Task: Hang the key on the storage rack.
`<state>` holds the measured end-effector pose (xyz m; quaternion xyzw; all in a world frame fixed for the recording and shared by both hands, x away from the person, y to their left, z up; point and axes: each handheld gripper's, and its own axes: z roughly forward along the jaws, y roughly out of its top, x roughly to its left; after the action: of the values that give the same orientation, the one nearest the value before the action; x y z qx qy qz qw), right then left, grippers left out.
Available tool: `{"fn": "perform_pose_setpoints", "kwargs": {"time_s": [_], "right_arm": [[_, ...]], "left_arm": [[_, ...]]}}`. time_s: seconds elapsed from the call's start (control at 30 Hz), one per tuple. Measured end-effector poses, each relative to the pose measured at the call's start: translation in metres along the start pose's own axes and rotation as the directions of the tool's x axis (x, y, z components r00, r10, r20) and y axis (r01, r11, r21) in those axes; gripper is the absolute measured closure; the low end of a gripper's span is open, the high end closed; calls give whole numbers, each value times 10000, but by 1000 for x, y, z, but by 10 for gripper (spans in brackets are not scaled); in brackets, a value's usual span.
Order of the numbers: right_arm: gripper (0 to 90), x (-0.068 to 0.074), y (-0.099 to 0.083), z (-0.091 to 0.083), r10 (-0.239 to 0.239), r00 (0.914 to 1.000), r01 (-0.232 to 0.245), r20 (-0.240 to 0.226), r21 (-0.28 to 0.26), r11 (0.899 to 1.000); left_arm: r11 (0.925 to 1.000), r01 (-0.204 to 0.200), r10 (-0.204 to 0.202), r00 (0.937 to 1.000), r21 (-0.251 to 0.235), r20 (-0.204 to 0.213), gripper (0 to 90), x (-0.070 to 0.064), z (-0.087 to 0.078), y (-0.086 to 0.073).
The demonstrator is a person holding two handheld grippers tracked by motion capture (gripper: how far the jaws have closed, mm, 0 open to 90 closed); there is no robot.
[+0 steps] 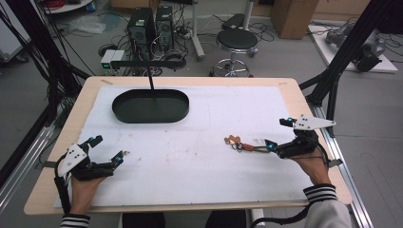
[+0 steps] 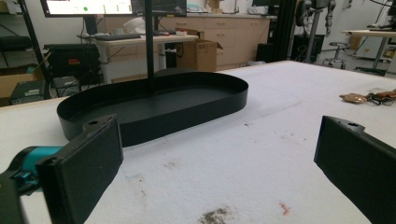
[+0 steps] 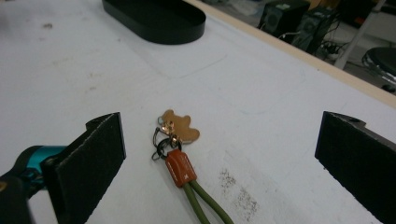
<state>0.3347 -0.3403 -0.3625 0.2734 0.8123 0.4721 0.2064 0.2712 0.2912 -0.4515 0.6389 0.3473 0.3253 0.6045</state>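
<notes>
A keychain (image 1: 240,144) lies on the white mat right of centre: a tan bear-shaped tag (image 3: 180,127), a red-brown sleeve (image 3: 180,169) and an olive cord. My right gripper (image 1: 277,133) is open just right of it, its jaws wide apart with the keychain (image 3: 177,149) on the mat between and ahead of them, untouched. A black oval tray (image 1: 150,105) sits empty at the back left. My left gripper (image 1: 110,147) rests open near the front left corner, facing the tray (image 2: 154,107), nothing between its jaws. The keychain (image 2: 369,97) lies far off to its right.
A white mat (image 1: 199,156) covers most of the wooden table (image 1: 45,190). A thin black post (image 1: 151,80) rises at the tray's far side. Beyond the table's far edge are a stool (image 1: 236,40) and computer towers (image 1: 142,28) on the floor.
</notes>
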Motion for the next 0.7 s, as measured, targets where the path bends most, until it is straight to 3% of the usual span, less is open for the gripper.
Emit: {"fn": "perform_pose_setpoints", "kwargs": {"time_s": [0.13, 0.23, 0.47, 0.53, 0.6, 0.63, 0.7], "right_arm": [[7, -8, 6, 6, -480, 9983, 508, -318, 967, 9940], [7, -10, 8, 9, -713, 9962, 773, -491, 1347, 9879], [7, -20, 11, 25, -1222, 9851, 1508, -1211, 2658, 9522], [7, -22, 11, 27, -1197, 9846, 1509, -1274, 2741, 9498], [8, -25, 9, 33, -1322, 9808, 1718, -1432, 3152, 9333], [8, -25, 9, 33, -1322, 9808, 1718, -1432, 3152, 9333], [7, -27, 8, 37, -1340, 9792, 1792, -1520, 3405, 9230]], "left_arm": [[10000, 14, -14, 10000, 3, 38, 17, 0, 0, 0], [10000, -9, 9, 10000, 41, 62, 17, 0, 0, 0], [10000, -11, 10, 10000, 61, 57, 17, 0, 0, 0], [10000, -10, 10, 10000, 63, 61, 17, 0, 0, 0], [10000, -38, 38, 10000, 76, 80, 17, 0, 0, 0], [10000, -38, 38, 10000, 76, 80, 17, 0, 0, 0], [10000, -31, 31, 10000, 79, 74, 17, 0, 0, 0]]}}
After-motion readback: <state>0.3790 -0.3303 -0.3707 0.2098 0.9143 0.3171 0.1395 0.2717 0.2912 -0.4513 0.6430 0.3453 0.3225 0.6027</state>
